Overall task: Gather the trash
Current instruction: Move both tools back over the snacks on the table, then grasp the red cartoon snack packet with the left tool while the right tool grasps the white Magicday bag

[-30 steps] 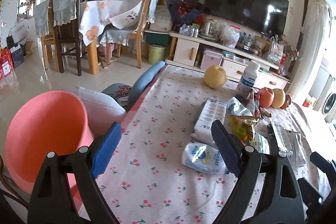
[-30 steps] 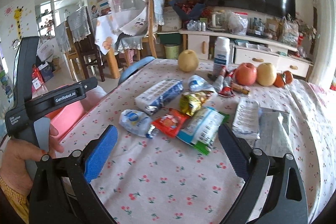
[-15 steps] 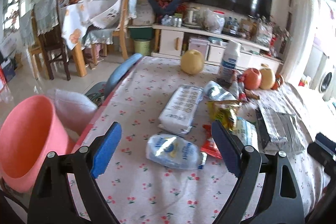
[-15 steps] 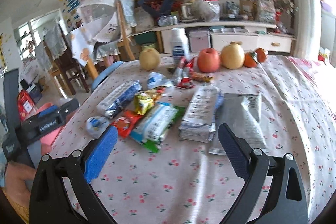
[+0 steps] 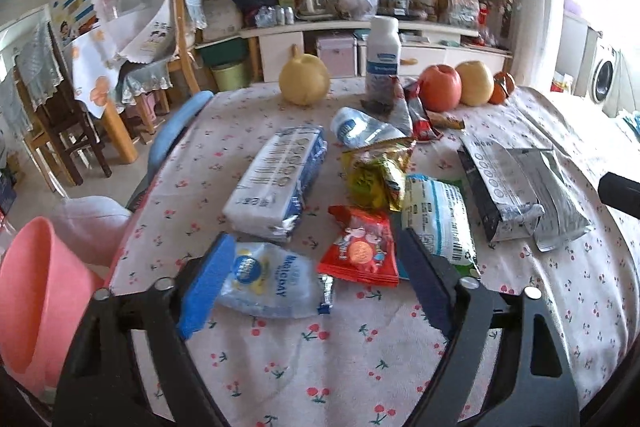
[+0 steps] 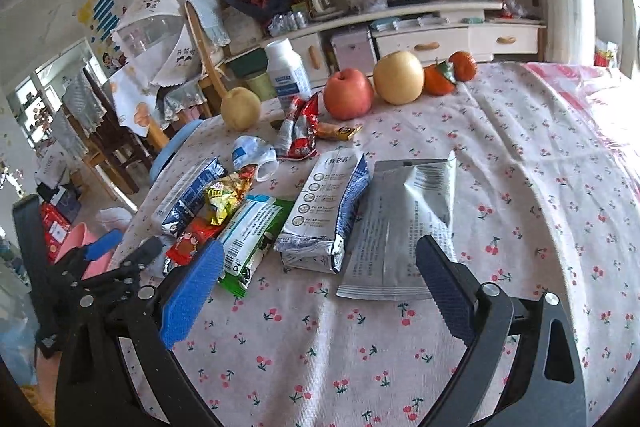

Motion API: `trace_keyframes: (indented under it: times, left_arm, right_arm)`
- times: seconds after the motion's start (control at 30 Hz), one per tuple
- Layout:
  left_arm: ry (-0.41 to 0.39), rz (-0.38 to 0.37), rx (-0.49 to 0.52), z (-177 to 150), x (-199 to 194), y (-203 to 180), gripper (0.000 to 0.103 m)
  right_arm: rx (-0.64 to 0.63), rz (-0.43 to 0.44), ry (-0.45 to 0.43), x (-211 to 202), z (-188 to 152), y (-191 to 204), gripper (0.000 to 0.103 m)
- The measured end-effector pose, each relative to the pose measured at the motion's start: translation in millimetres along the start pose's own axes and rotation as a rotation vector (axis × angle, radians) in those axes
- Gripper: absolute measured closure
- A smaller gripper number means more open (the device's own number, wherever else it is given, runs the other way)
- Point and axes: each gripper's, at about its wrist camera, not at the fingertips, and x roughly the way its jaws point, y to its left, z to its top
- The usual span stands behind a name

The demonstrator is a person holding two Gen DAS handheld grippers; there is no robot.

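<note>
Closing over the nearest wrapper, the left gripper [image 5: 316, 279] has its blue fingers [image 5: 208, 283] still apart, with a clear crinkled packet with blue print [image 5: 272, 285] lying flat on the bench [image 5: 320, 367] between them; the left pad looks to be at its edge, though contact cannot be confirmed. That packet looks empty, light and slippery, so it should collapse rather than resist; a pinch across its puckered middle looks safer than the sealed foil end. Just beyond it, the red snack wrapper [image 5: 360, 251] partly sits between the same fingers and could be dragged along.

The right gripper [image 6: 316, 275] hovers with fingers spread wide and nothing in them, above a flat silver foil pouch [image 6: 400, 227] and a folded blue-and-white bag [image 6: 328, 211]. Both look thin and stiff-creased, easiest to take by a raised corner.

Farther back lie a white tissue pack [image 5: 276, 183], a yellow-green crumpled wrapper [image 5: 376, 175] and a green-edged white packet [image 5: 436, 215], overlapping so their edges hide each other. Beyond them stand a white bottle [image 5: 383, 55], a pear [image 5: 304, 79] and an apple [image 5: 440, 87], which look like no trash.

The pink bin [image 5: 36, 299], beside the bench at the left, is cut off by the frame; its inside cannot be seen.
</note>
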Motion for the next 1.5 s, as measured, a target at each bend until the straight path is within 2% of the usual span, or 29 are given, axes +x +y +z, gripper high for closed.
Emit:
trace_keyframes:
  times: [0.43, 0.67, 0.83, 1.03, 1.2, 1.23, 1.5]
  left_arm:
    - [0.073, -0.015, 0.079, -3, 29, -14, 0.025]
    - [0.114, -0.020, 0.094, 1, 49, -19, 0.025]
    - [0.145, -0.029, 0.058, 2, 60, -16, 0.030]
    - [0.175, -0.069, 0.017, 1, 69, -16, 0.049]
    - [0.178, -0.072, -0.002, 1, 69, -16, 0.050]
    - [0.179, -0.080, -0.014, 1, 68, -15, 0.053]
    - [0.135, -0.146, -0.099, 6, 48, 5, 0.053]
  right_arm:
    - [-0.149, 0.067, 0.093, 29, -5, 42, 0.008]
    - [-0.174, 0.068, 0.117, 37, -8, 48, 0.008]
    - [-0.165, 0.065, 0.127, 42, -7, 46, 0.008]
    - [-0.179, 0.068, 0.138, 49, -6, 52, 0.008]
    - [-0.203, 0.070, 0.144, 54, -6, 60, 0.008]
    - [-0.209, 0.070, 0.146, 55, -7, 62, 0.008]
    - [-0.230, 0.086, 0.161, 64, -8, 67, 0.008]
